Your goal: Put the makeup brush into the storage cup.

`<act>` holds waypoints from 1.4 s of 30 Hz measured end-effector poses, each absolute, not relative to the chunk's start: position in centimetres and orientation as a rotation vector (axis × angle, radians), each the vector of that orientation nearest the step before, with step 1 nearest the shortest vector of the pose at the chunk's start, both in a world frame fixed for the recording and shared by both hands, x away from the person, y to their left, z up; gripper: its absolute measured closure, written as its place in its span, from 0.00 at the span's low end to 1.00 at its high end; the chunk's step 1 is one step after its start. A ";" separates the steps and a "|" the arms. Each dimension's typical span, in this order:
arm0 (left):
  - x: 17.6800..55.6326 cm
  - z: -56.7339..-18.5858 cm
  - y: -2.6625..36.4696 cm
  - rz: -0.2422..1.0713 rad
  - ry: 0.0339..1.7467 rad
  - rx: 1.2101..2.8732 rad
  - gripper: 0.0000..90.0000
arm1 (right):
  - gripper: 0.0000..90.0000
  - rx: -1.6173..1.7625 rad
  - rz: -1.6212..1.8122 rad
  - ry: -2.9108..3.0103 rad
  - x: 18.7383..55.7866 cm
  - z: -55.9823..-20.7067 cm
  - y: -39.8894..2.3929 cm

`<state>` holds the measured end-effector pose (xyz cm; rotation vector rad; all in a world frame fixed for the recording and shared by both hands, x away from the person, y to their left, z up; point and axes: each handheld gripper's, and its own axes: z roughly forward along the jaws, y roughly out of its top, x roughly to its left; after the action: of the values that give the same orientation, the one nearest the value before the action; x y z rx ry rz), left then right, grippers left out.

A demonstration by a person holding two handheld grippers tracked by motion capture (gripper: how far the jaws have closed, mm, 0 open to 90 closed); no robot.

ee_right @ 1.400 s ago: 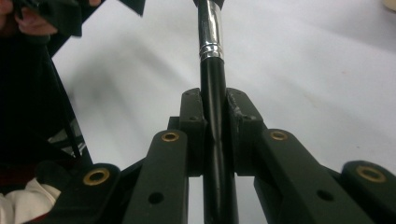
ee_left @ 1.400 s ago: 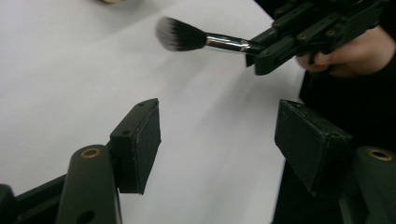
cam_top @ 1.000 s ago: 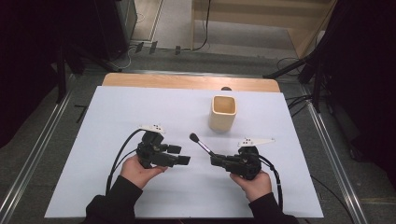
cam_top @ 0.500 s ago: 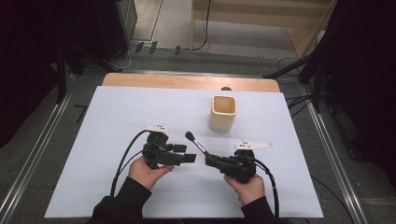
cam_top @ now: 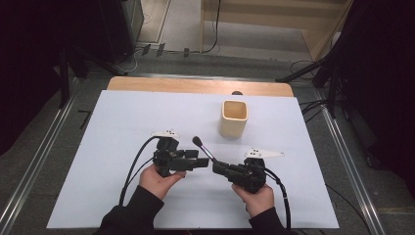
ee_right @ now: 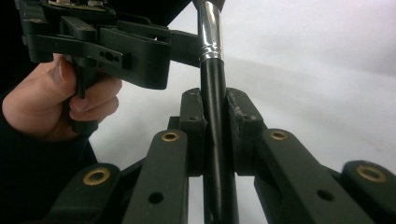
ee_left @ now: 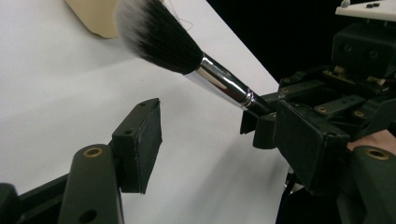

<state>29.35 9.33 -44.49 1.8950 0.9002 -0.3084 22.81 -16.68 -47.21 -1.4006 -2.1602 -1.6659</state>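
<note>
Right tool (cam_top: 219, 168) clenched on black handle of makeup brush (cam_top: 201, 148), bristles up and pointing toward left tool (cam_top: 201, 162). Left tool released, jaws wide apart, nothing between pads; jaws just easing slightly narrower. Brush held above white table (cam_top: 122, 122), bristle head near beige cup (cam_top: 233, 118) but apart. Step, by my read: handover or regrasp of brush between tools. Next move needs left jaws lined up around ferrule (ee_left: 224, 85), then close; right tool lets go only after grip is firm. Cup likely destination.
</note>
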 end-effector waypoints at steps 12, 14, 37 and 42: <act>29.9 -44.7 9.0 -0.306 0.930 1.865 0.40 | 0.88 -1.518 -1.686 -2.123 22.1 -47.6 -15.9; 30.0 -44.8 9.0 -0.304 0.943 1.857 0.40 | 0.88 -1.543 -1.678 -2.143 21.8 -47.6 -15.8; 30.8 -45.2 8.7 -0.384 0.955 1.792 0.53 | 0.88 -1.549 -1.746 -2.075 21.5 -47.9 -14.9; 31.0 -45.2 8.8 -0.411 0.960 1.761 0.59 | 0.88 -1.543 -1.749 -2.068 21.6 -48.0 -14.7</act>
<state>30.96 8.85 -45.16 1.7614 0.9596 -0.4113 21.57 -14.74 -47.98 -1.5427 -2.0680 -1.7489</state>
